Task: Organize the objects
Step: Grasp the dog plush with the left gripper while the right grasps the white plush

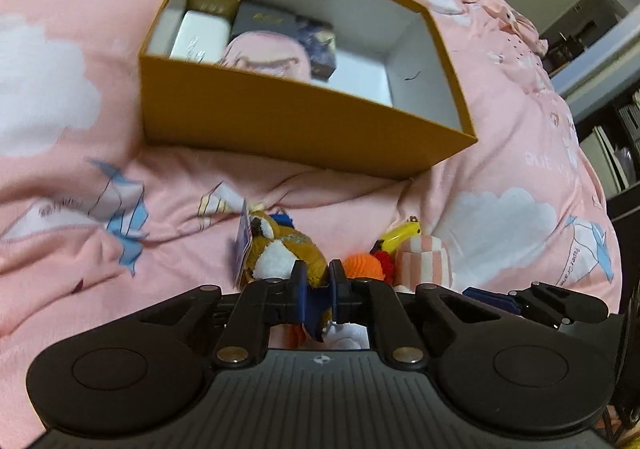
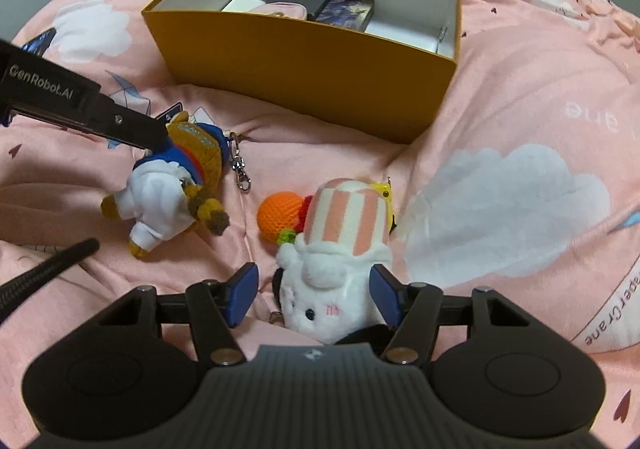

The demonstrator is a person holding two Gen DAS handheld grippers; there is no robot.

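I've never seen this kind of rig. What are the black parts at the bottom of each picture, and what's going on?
Each black part is a hand-held two-finger gripper; a camera on it looks along its blue-padded fingers. The left gripper is shut on a brown plush. The right gripper is open around a white plush with a striped hat, not gripping it. An orange crochet ball lies beside it on the pink quilt. Behind stands an open yellow box holding small boxes.

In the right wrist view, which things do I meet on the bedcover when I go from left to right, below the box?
brown plush toy held by the left gripper → metal clasp → orange crochet ball → white striped plush toy
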